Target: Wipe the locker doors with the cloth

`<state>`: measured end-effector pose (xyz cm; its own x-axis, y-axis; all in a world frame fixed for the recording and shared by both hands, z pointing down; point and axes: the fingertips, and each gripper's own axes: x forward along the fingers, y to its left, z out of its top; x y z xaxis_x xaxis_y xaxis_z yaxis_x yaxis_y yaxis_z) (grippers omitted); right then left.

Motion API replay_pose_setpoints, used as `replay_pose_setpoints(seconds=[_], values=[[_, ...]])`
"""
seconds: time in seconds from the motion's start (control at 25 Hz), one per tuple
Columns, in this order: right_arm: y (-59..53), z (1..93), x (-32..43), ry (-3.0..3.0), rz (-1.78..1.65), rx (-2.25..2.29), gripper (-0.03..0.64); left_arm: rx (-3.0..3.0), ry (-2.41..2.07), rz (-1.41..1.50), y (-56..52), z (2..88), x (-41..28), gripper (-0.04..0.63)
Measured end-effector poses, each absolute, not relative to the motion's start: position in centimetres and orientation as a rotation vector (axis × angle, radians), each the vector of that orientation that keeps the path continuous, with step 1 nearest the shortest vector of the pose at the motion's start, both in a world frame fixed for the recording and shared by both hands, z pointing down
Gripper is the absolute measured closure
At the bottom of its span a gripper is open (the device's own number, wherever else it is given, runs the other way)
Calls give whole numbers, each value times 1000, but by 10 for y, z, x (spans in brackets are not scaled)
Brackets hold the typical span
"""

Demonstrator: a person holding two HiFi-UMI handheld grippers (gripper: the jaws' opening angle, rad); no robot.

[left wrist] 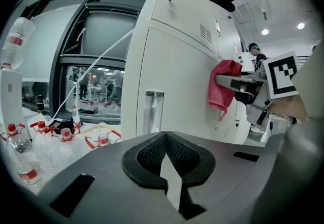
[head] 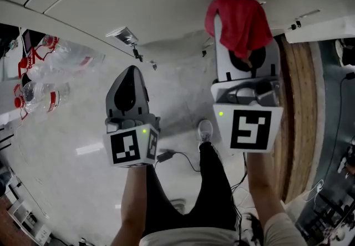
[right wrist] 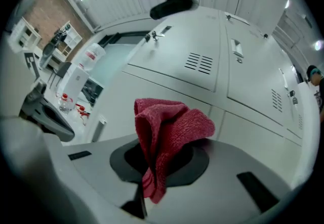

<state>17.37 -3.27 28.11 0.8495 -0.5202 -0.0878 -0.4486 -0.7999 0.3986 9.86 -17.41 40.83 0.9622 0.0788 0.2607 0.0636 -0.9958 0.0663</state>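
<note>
My right gripper (head: 244,55) is shut on a red cloth (head: 241,21), which bunches over its tips and hides them. The right gripper view shows the cloth (right wrist: 168,134) folded, with one end hanging down between the jaws of that gripper (right wrist: 161,156). The white locker doors (head: 150,0) stand just ahead. From the left gripper view the cloth (left wrist: 223,86) hangs close against a door (left wrist: 177,71); contact cannot be told. My left gripper (head: 131,70) is lower left of the right one, shut and empty, its pads (left wrist: 188,157) meeting at the tip.
Several water bottles with red caps (head: 49,70) lie on the floor at the left, also in the left gripper view (left wrist: 20,160). A cable with an adapter (head: 166,156) runs by the person's shoe (head: 205,130). A wooden strip (head: 299,117) runs at the right. Vented upper doors (right wrist: 201,62) carry small latches.
</note>
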Motion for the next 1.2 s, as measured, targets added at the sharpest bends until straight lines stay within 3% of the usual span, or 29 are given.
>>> replay_pose_setpoints(seconds=[0.28,0.6,1.2], values=[[-132,311,117,-1073,-298,2517,586,3060,76,383,-202,413,80,578],[-212,349,103,-1192,-240,2394,586,3051,-21,382,-250,417,55,578],[-231,362,123,-1107,-207,2358,586,3054,-129,388,-289,422,37,578]])
